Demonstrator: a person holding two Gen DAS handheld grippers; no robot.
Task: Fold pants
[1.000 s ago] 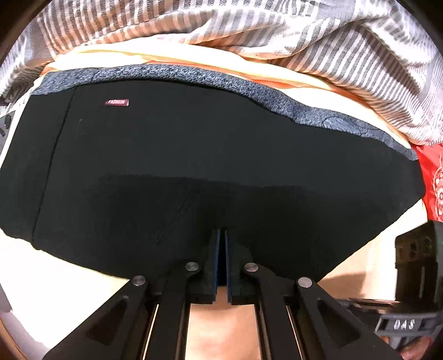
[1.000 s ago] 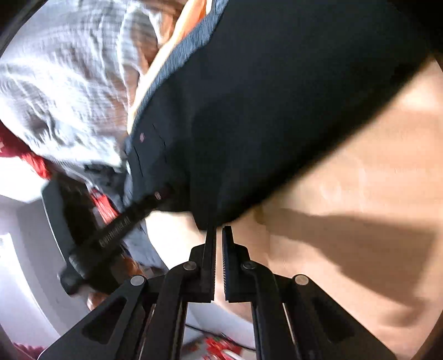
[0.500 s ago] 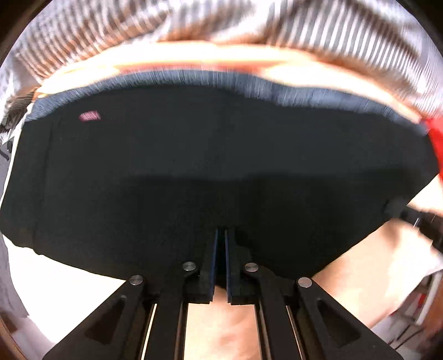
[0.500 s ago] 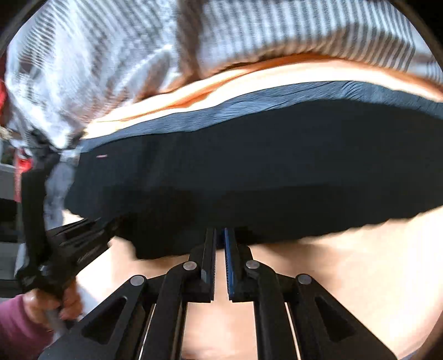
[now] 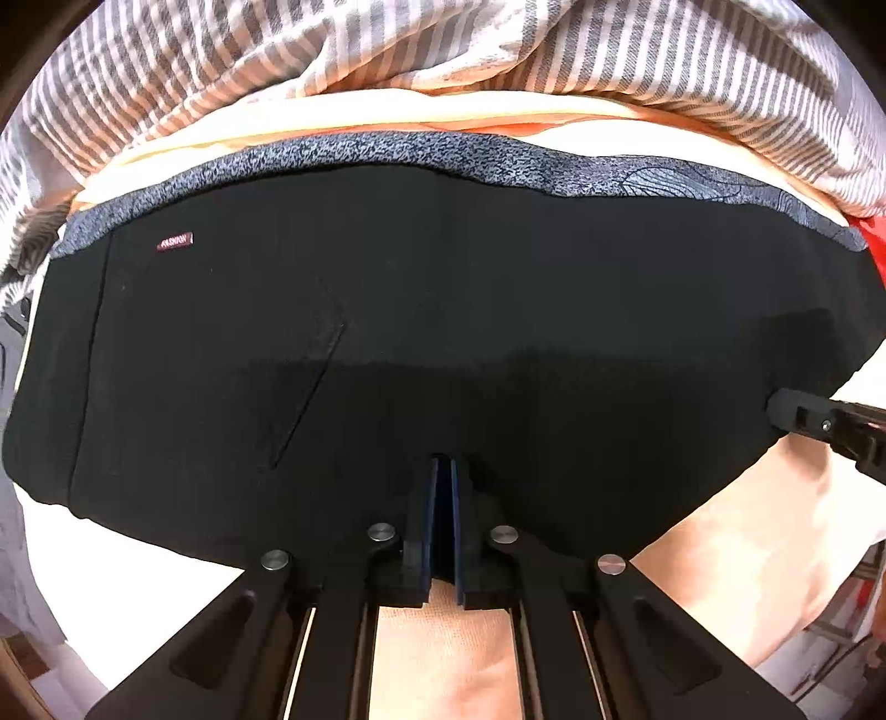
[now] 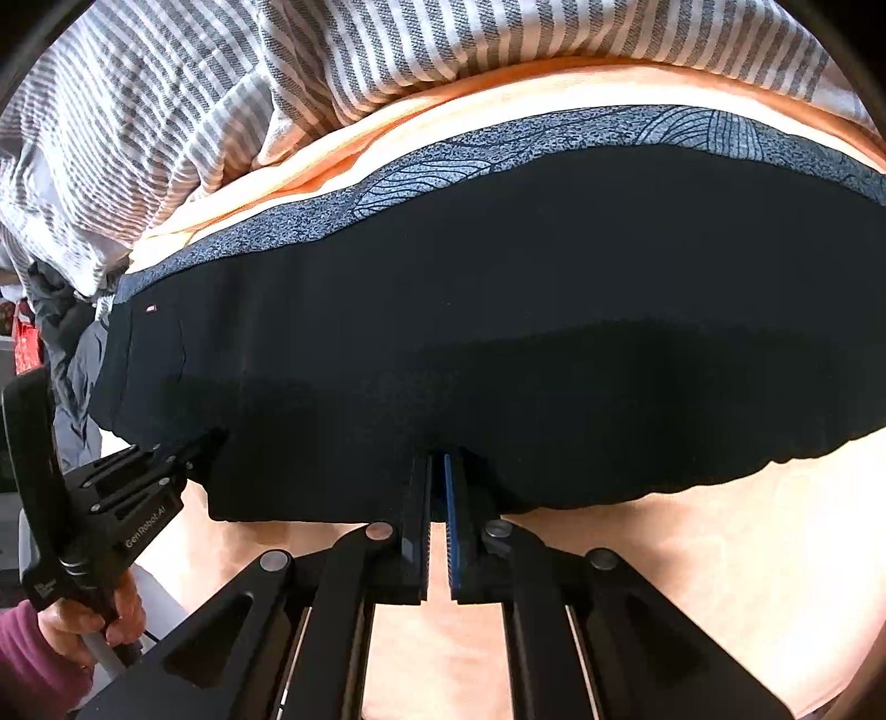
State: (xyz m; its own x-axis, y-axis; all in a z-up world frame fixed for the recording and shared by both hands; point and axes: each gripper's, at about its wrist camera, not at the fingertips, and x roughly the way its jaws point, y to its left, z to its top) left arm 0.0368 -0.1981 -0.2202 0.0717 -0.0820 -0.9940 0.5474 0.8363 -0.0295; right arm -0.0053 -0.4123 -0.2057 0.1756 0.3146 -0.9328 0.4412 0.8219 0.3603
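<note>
Pants (image 5: 443, 332) lay folded flat on the peach sheet (image 5: 747, 554) below the striped blanket (image 5: 443, 50), and with the left gripper (image 5: 443, 471) and right gripper (image 6: 437, 471) both closed at the near hem, apparently pinching cloth, an even, level lift would have kept the next fold square

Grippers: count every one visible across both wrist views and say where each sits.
2. The left gripper is shut at the near edge of the black pants, towards their labelled end; the right gripper is shut at the same edge, further along. None looks hidden.
</note>
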